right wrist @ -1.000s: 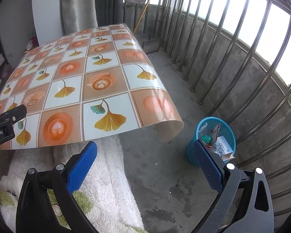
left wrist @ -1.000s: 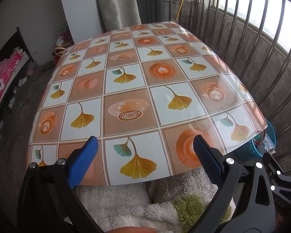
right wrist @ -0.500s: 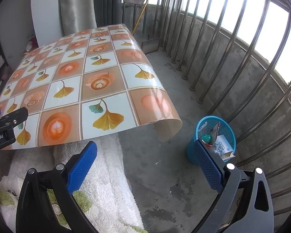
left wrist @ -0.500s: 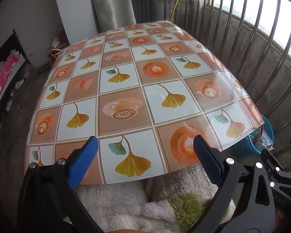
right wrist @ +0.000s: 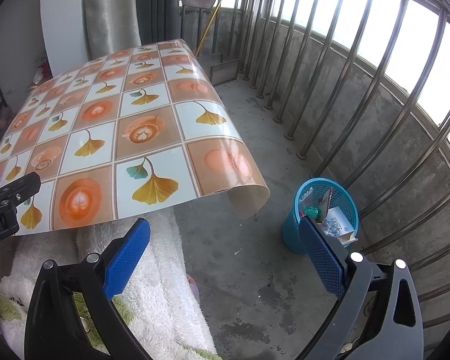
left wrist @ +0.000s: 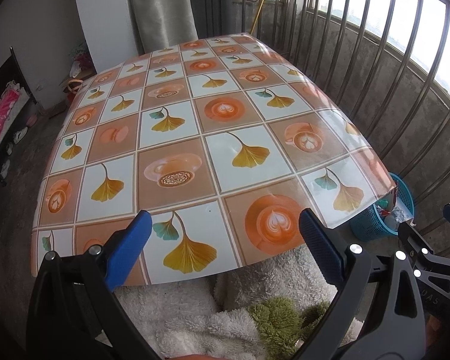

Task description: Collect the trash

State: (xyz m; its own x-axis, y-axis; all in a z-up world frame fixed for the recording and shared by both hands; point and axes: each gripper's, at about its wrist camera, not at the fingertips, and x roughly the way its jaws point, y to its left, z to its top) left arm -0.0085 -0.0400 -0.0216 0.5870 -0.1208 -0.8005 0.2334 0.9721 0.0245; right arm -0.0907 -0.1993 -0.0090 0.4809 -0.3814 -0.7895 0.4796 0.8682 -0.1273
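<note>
Evidently both grippers, left (left wrist: 225, 234) and right (right wrist: 225, 241), hung with jaws released and empty near the table (left wrist: 195, 126), its top bare. Trash (right wrist: 330, 213) sat in the blue bin (right wrist: 297, 240) on the floor beside the railing (right wrist: 345, 69), suggesting collection was done.

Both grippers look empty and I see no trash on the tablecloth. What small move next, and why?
Probably hold off grasping and pan to look for leftovers: left gripper and right gripper are open and empty, the tablecloth shows no litter, and the blue basket already holds wrappers.
</note>
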